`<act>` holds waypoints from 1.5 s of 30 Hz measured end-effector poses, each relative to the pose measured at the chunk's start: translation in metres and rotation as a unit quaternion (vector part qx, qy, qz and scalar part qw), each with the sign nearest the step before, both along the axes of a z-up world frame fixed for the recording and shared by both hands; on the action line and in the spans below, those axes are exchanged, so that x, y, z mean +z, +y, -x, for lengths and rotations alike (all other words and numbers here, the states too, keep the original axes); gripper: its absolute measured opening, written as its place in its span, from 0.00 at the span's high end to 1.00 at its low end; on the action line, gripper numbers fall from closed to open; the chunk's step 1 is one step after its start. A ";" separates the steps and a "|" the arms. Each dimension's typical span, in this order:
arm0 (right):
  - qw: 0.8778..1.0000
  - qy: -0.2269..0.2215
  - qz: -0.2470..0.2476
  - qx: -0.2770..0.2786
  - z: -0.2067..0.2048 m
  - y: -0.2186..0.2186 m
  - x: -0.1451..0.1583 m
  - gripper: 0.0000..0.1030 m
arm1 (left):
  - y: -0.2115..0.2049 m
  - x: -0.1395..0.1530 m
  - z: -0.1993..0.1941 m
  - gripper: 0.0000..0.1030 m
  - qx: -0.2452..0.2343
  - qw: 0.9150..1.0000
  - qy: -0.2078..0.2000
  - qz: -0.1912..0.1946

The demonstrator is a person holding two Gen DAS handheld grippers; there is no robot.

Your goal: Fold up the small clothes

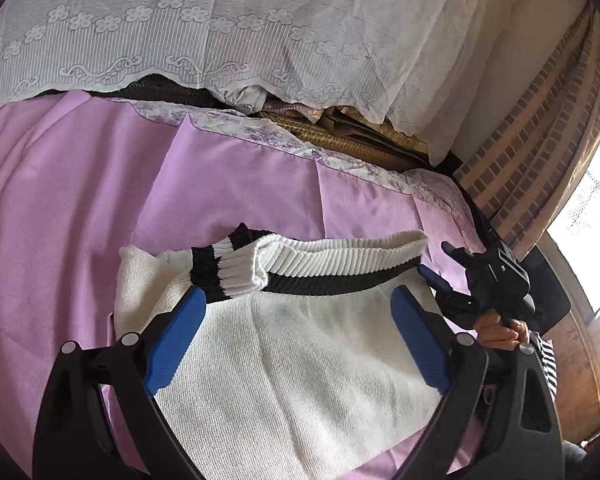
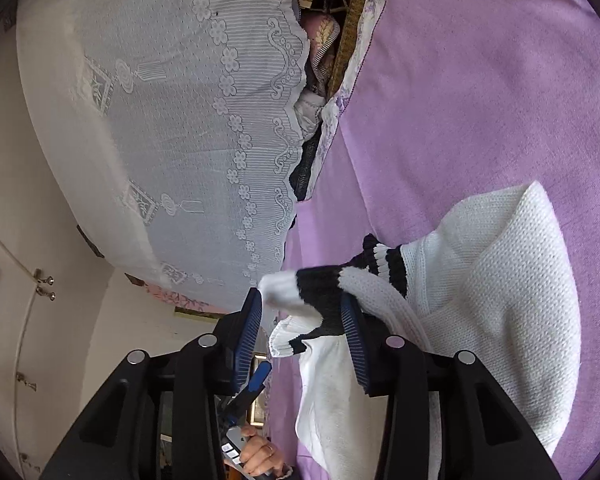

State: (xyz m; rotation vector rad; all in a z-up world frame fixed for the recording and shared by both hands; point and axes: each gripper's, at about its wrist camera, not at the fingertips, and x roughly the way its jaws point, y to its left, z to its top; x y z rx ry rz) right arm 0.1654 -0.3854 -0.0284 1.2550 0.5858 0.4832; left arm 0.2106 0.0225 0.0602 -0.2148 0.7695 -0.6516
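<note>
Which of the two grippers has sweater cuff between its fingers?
The right gripper: a black-and-white striped cuff lies between its fingers. The left gripper gapes empty above the sweater body.

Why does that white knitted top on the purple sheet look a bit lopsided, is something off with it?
Yes: on the white sweater, one striped sleeve cuff lies bunched across the ribbed black-and-white band rather than flat. In the right wrist view a striped end sits between the right hand-held gripper pads. The purple sheet is creased. No damage shows.

lilac sheet [image 1: 80, 184] | white lace cover [image 1: 228, 28] behind | brick-pattern cloth [image 1: 539, 140] right
</note>
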 end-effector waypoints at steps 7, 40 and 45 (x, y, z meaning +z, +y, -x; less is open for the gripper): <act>0.955 -0.007 0.298 -0.006 0.004 0.051 0.050 0.65 | -0.023 -0.010 0.001 0.12 -0.026 0.999 0.006 -0.025; 0.868 0.011 0.493 -0.062 -0.025 0.111 0.047 0.66 | -0.023 -0.030 -0.053 0.22 0.170 0.968 -0.022 -0.182; 0.863 0.070 0.498 -0.044 -0.061 0.117 0.021 0.62 | -0.020 -0.070 -0.080 0.18 0.194 0.954 0.038 -0.224</act>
